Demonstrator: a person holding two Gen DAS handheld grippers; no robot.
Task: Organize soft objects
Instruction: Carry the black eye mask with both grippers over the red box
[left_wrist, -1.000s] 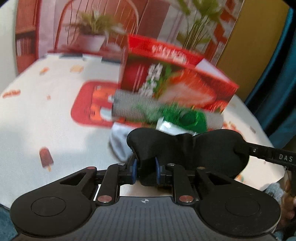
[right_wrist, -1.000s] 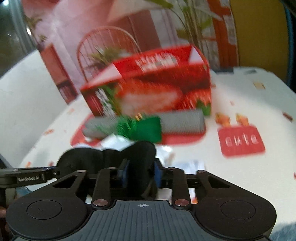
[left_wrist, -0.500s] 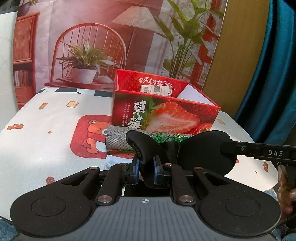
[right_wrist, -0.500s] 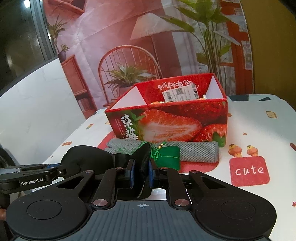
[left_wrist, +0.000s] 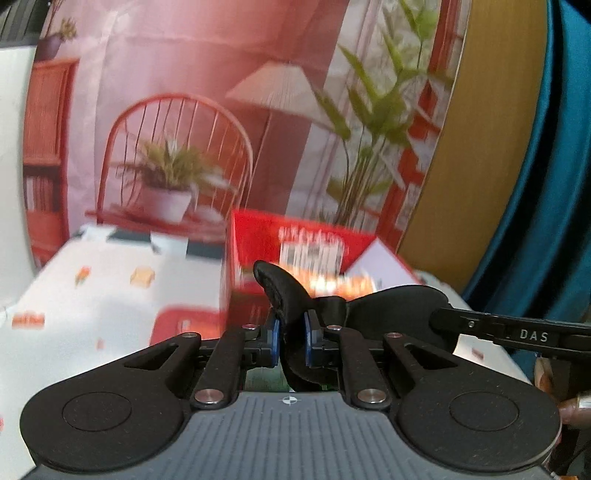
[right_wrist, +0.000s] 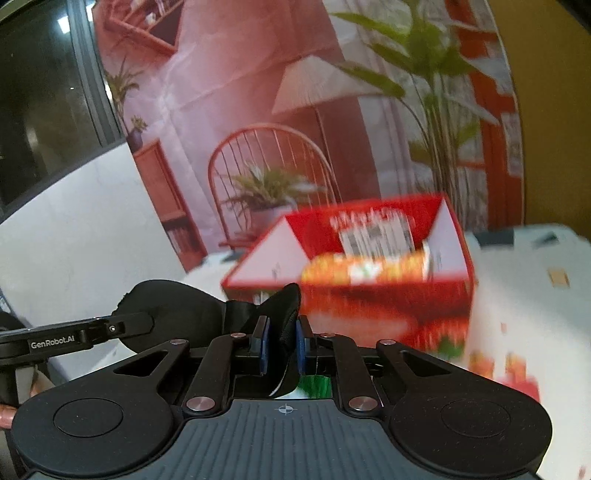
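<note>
Two tongs share one black eye mask above a counter with an open strawberry carton.

A printed backdrop (left_wrist: 192, 110) of a chair, lamp and plants fills the upper half of both views; below it the counter (left_wrist: 92, 295), under a white cartoon-print cloth, spreads across the lower left of the left wrist view. The open red strawberry carton (right_wrist: 388, 302) stands at centre right of the right wrist view, blurred, with a white label on its inner back wall. The black eye mask (left_wrist: 399, 314) spans the lower centre, lifted in front of the carton. The left tongs (left_wrist: 291, 341) are nearly shut, pinching one lobe; the right tongs (right_wrist: 279, 341), clamped tight, pinch the other. A scrap of something green (right_wrist: 314, 386) shows beneath the right tongs.
</note>
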